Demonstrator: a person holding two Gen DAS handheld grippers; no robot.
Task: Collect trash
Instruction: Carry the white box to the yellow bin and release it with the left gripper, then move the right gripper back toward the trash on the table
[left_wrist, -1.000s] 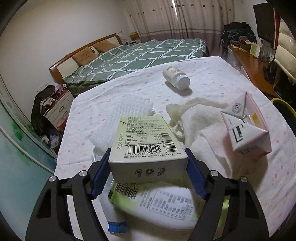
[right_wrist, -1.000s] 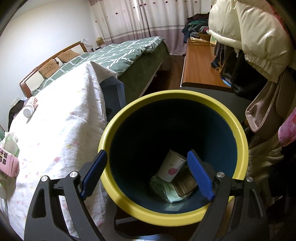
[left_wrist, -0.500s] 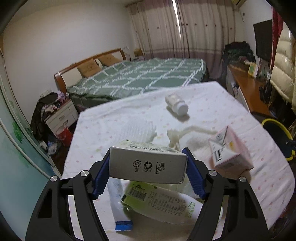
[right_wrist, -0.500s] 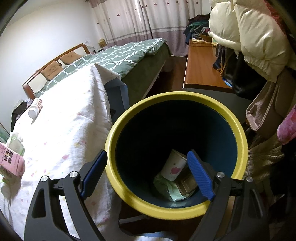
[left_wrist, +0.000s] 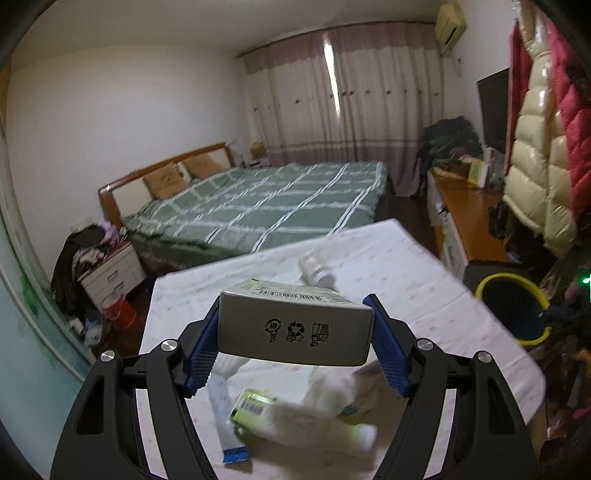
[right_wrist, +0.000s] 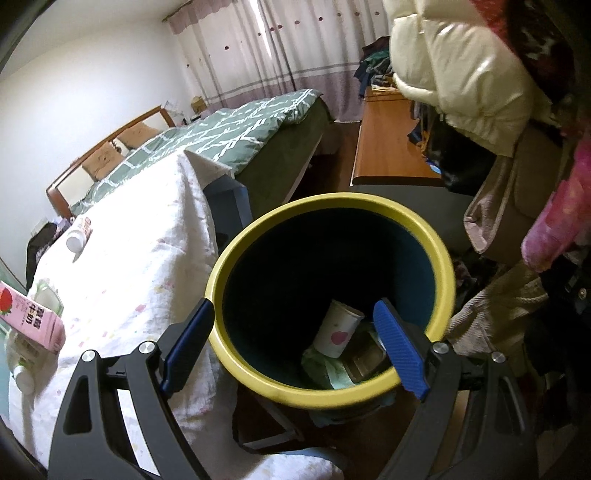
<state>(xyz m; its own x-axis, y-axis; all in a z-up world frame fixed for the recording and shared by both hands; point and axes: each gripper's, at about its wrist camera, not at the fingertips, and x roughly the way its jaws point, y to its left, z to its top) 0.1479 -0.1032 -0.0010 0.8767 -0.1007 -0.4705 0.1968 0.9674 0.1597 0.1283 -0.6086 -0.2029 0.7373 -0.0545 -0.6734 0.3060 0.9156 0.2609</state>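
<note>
My left gripper (left_wrist: 293, 332) is shut on a white carton box (left_wrist: 295, 326) with a barcode, held in the air above the table (left_wrist: 388, 266). Below it lie a green-and-white packet (left_wrist: 295, 417), a blue-tipped strip (left_wrist: 225, 417) and white tissue (left_wrist: 332, 384). A white bottle (left_wrist: 316, 271) lies farther back. My right gripper (right_wrist: 293, 343) is open and empty above the yellow-rimmed bin (right_wrist: 421, 236), which holds a paper cup (right_wrist: 338, 328) and wrappers. The bin also shows in the left wrist view (left_wrist: 487, 282), right of the table.
A pink milk carton (right_wrist: 31, 319) and a white bottle (right_wrist: 79, 234) lie on the tablecloth (right_wrist: 147, 266) left of the bin. A wooden desk (right_wrist: 388, 147), hanging coats (right_wrist: 461, 74) and a green bed (left_wrist: 258, 210) surround the table.
My left gripper has lifted the carton box well up off the table and tilted level. My right gripper has stayed open over the bin, shifting slightly.
</note>
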